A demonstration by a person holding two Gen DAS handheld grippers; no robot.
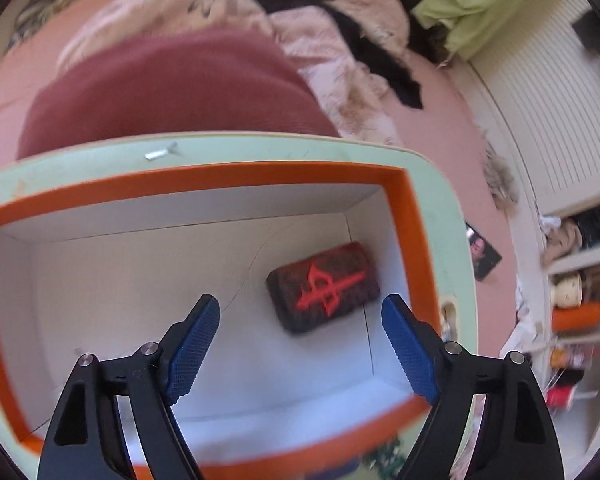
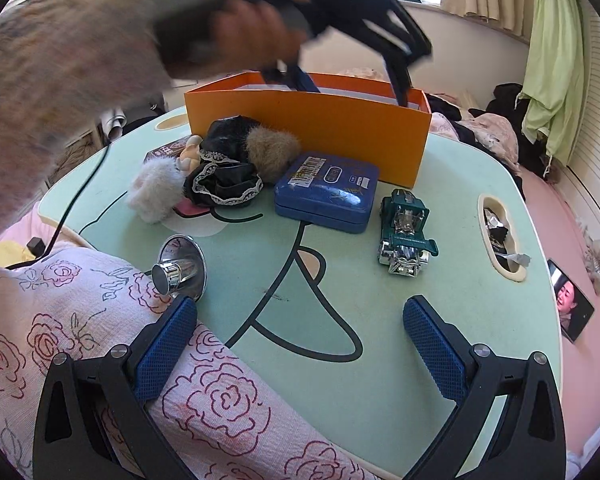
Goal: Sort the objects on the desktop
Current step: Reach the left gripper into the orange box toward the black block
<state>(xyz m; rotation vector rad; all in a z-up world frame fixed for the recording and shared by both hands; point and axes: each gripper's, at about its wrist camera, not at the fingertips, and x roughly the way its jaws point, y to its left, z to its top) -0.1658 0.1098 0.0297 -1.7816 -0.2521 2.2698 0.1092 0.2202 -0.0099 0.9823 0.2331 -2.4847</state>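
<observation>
My left gripper [image 1: 300,312] is open and empty over the orange box [image 1: 204,174]; in the right wrist view it [image 2: 352,88] reaches into the box [image 2: 308,128] from above. A dark case with a red symbol [image 1: 323,286] lies on the box's white floor, just beyond the fingertips. My right gripper [image 2: 300,312] is open and empty, low over the near part of the green table [image 2: 380,320]. On the table lie a blue tin [image 2: 326,190], a teal and chrome toy car [image 2: 405,236], a chrome funnel-shaped piece [image 2: 180,268], and a heap of furry and black lace items [image 2: 216,168].
A floral-sleeved arm [image 2: 140,360] lies across the table's near left corner. A slot in the table's right side [image 2: 500,236] holds scraps. A phone [image 2: 571,306] lies on the pink bed beside the table. A black cable [image 2: 80,196] runs off the left edge.
</observation>
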